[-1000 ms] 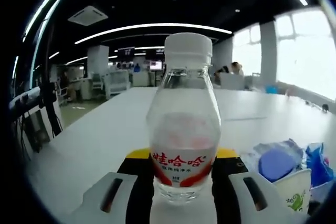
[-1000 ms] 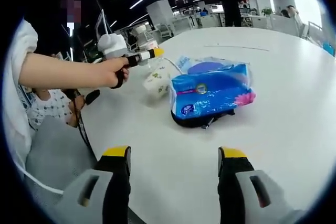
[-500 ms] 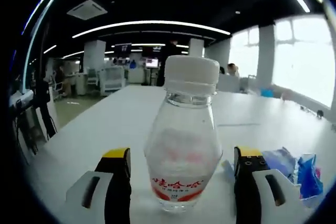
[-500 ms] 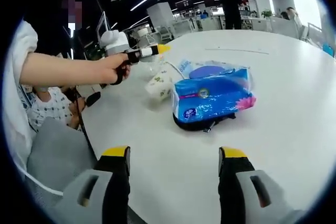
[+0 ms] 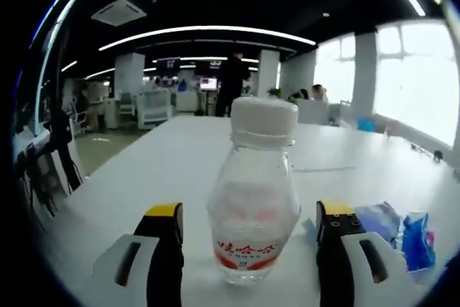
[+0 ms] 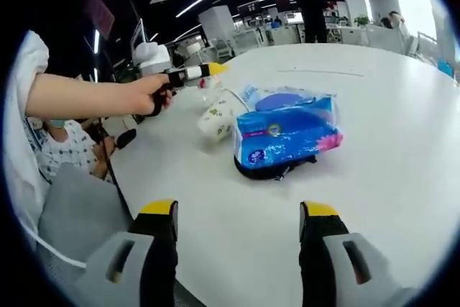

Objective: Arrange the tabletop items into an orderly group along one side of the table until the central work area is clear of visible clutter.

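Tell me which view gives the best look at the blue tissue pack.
The right gripper view: the blue tissue pack lies whole on the white table, label visible, a paper cup beside it. The left gripper view catches just its crumpled edge, low and right of the water bottle.

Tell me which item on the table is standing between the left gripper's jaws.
The clear water bottle, white-capped and upright; the blue tissue pack and paper cup lie off to the side.
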Available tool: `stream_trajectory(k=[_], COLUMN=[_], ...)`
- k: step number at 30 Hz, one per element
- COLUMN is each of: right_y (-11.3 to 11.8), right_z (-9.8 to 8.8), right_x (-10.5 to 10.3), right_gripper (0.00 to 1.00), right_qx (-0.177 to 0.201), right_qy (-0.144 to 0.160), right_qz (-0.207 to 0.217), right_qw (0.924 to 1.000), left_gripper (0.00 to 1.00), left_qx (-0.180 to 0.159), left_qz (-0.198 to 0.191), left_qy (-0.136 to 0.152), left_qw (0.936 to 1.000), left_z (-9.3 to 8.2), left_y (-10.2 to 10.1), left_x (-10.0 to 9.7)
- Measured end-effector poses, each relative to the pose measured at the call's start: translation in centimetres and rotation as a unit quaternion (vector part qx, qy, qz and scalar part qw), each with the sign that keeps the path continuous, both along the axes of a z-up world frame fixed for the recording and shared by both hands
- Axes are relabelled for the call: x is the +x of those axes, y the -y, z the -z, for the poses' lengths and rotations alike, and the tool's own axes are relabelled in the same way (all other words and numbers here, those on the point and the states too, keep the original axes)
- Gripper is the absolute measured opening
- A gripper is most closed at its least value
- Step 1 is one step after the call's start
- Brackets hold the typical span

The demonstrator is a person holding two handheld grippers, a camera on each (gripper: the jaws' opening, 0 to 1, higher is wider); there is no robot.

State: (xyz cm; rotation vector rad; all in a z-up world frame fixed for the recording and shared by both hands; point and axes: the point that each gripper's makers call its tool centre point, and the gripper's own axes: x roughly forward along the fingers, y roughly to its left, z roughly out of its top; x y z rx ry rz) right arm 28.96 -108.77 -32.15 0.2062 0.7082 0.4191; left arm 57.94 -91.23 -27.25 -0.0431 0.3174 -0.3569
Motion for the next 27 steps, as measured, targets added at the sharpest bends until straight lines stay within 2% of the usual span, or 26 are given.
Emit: stream_trajectory(k=[4,13,15,20,27], right_y=[0.2,0.0,0.1,0.4,0.6], right_z=[-0.3,-1.1,-1.3,-1.3,-1.3], right_x=[0.3,0.4,0.4,-0.1,-0.7], right_gripper=[0.67,0.67,0.67,0.67,0.67], right_qx=[0.003,0.003,0.009,0.016,0.015], right_qy=[0.005,0.019,0.023,0.024,0.024], right_qz=[0.01,0.015,0.024,0.038,0.044], right_qw=[0.9999,0.9997,0.9994,0.9989,0.9986], left_gripper=[0.72,0.71,0.71,0.72,0.72], left_qx=[-0.004,0.012,0.006,0.01,0.017], left_qz=[0.008,0.034,0.036,0.054,0.072], left_qy=[-0.004,-0.018,-0.024,-0.024,-0.03], left_qw=[1.0,0.9992,0.9991,0.9982,0.9968], left_z=[-0.3,-0.3,-0.4,-1.0,-1.2], left_y=[-0.4,-1.9,-2.1,-2.4,-2.8], left_x=[-1.1,-5.3,-5.9,-8.6,-10.9])
